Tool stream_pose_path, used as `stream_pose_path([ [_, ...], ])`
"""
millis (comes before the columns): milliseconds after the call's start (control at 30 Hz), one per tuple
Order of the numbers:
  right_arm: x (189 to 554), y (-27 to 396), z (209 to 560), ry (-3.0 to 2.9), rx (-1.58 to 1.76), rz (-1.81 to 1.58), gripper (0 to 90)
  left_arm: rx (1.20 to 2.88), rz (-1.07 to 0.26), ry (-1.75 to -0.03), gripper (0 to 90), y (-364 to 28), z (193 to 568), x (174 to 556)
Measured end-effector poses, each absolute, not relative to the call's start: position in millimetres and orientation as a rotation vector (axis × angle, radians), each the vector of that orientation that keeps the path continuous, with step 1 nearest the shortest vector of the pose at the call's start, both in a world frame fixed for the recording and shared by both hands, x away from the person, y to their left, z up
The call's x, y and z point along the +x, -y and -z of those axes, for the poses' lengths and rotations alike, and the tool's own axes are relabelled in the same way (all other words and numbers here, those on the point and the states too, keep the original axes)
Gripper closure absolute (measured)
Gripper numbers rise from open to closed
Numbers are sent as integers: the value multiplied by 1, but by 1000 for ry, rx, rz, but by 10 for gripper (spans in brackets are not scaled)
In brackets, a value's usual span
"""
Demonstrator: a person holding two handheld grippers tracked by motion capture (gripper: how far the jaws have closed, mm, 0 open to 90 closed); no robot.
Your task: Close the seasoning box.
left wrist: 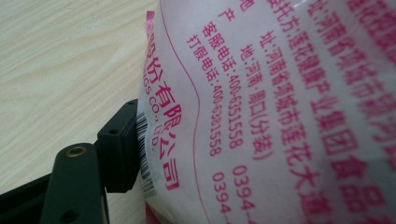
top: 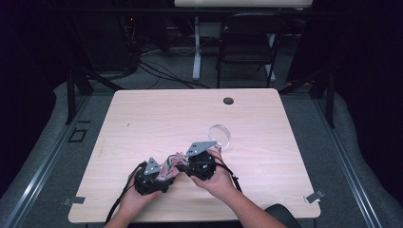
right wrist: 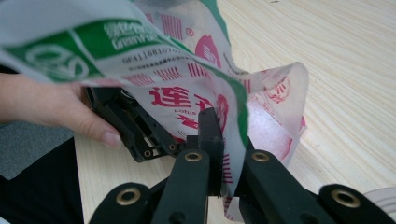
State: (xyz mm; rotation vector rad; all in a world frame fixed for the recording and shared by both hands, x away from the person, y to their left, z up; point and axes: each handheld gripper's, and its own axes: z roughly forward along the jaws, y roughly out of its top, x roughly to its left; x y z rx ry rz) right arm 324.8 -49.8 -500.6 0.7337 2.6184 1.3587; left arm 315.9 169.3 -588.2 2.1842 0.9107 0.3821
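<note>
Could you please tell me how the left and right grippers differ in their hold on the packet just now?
The right gripper is shut on the packet, pinching its film, while the left gripper stands open, one jaw beside the packet's edge. In the high view the right sits farther up the table than the left. Both meet at the same packet.

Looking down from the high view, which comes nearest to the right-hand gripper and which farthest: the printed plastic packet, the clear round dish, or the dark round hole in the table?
Measured from the right gripper:
1. The red, white and green printed plastic packet, pinched in its fingers, toward the left gripper.
2. The clear round glass dish, just beyond, up and to the right.
3. The dark round hole, near the far edge of the light wooden table.
</note>
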Motion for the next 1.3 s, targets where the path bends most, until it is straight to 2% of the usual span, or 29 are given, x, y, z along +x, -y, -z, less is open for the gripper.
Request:
stream_pose_path([
  [533,324,49,501,-2612,736,-1369,900,2187,-376,-917,289,-170,588,317],
  [733,324,49,502,-2612,733,-1363,900,2214,-360,-892,171,-168,589,317],
  [967,323,48,501,-2609,732,-1364,900,2214,-362,-901,157,-168,589,318],
  [1100,323,48,501,-2606,731,-1368,900,2201,-370,-926,171,-169,589,317],
  [1200,322,48,501,-2601,733,-1373,900,2184,-373,-926,270,-170,588,317],
  [1300,322,48,501,-2600,732,-1373,900,2184,-375,-916,309,-170,588,316],
])
